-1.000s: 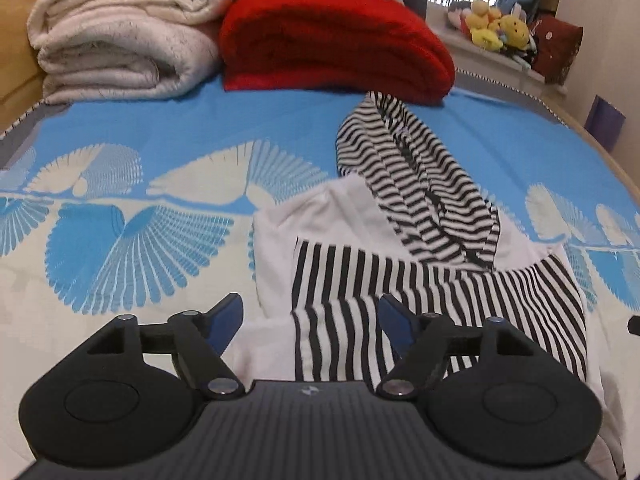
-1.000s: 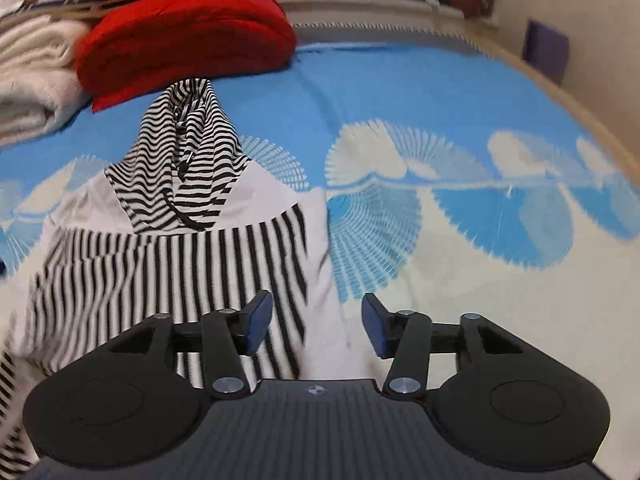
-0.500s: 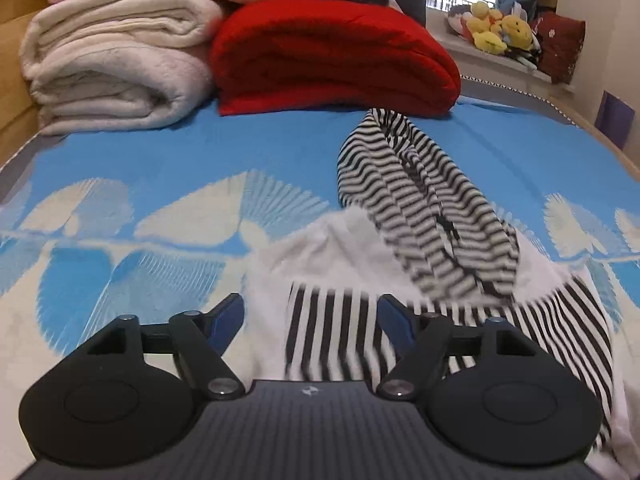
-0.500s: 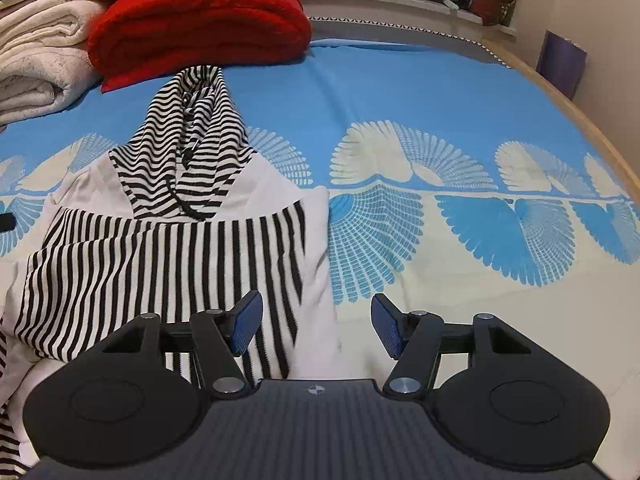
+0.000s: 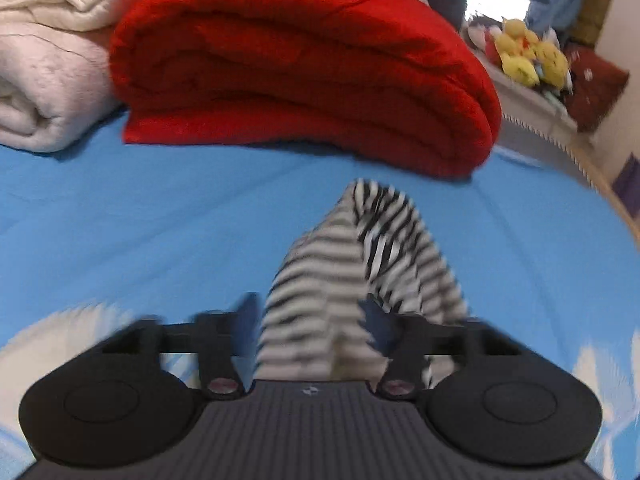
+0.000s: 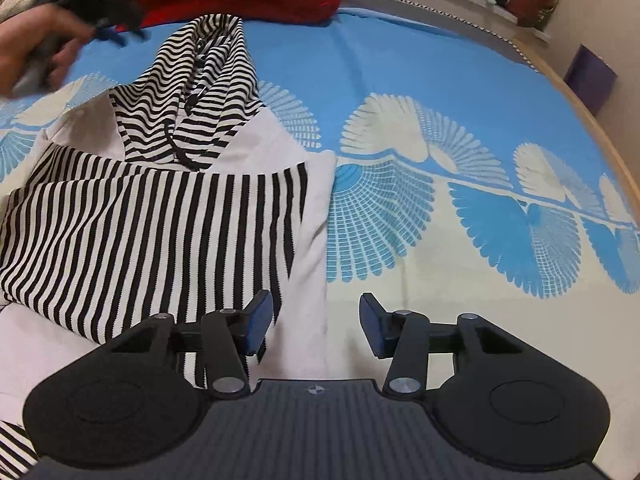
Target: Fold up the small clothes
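Note:
A small black-and-white striped hoodie (image 6: 160, 208) lies on the bed, sleeves folded across its white body, its striped hood (image 6: 200, 92) stretched toward the far side. My left gripper (image 5: 312, 320) is open, its jaws standing either side of the hood (image 5: 360, 264), which looks blurred. The left gripper also shows in the right wrist view (image 6: 100, 4), held in a hand beside the hood's tip. My right gripper (image 6: 316, 320) is open and empty over the hoodie's right edge near the hem.
A blue and cream patterned bedspread (image 6: 460, 100) covers the bed. A folded red blanket (image 5: 296, 68) and cream blankets (image 5: 44, 56) are stacked at the far side. Plush toys (image 5: 528, 56) sit on a ledge at the back right.
My left gripper has moved forward from the hoodie's folded sleeves up to the hood, close to the red blanket. My right gripper has stayed near the hem, shifting slightly forward.

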`<state>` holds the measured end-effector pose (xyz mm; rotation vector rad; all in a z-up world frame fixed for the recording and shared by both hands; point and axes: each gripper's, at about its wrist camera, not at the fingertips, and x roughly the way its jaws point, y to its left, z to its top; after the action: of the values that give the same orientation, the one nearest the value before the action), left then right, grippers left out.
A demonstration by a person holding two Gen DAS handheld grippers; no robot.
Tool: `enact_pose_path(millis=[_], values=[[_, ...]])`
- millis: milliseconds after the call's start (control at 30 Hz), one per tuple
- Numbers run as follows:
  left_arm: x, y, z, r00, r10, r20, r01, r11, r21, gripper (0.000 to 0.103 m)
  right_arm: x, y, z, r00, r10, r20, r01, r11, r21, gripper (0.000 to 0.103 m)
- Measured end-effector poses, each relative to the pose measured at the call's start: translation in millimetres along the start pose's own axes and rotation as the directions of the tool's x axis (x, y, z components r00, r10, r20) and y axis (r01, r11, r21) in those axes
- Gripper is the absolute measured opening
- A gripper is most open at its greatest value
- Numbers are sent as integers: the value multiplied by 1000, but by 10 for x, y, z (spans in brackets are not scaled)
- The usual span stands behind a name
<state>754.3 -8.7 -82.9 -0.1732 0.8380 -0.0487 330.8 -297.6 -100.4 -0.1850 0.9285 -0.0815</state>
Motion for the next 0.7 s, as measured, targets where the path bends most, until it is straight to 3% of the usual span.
enact_pose_path(millis=[267,300,367,400,433,533,633,700], values=[[693,-287,260,993,118,13,-118,991,64,81,81,-100,29,1000,13,-12,-12,1000,26,48],[738,-308,242,990,142,18,-143,985,91,74,95,-110,25,1000,10,-15,-10,1000,28,48],[792,-357,198,985,171,22,-172,970,170,43,118,-120,16,1000,11,-21,-10,999,32,48],[793,-363,158,988,157,9,-156,966,204,4,128,-122,10,1000,12,-24,-11,999,32,48],[781,-371,138,989,147,-9,-141,963,231,3,138,-122,7,1000,13,-26,-13,1000,29,48],[433,-379,64,993,101,60,-113,958,263,3,144,-123,8,1000,14,-27,-13,1000,28,47],[-202,-381,-108,991,-17,132,-26,950,312,3,104,-142,26,1000,21,-14,-20,999,39,46],[-777,-382,-341,977,-129,171,57,926,372,3,59,-159,31,1000,27,-4,-27,999,46,46]])
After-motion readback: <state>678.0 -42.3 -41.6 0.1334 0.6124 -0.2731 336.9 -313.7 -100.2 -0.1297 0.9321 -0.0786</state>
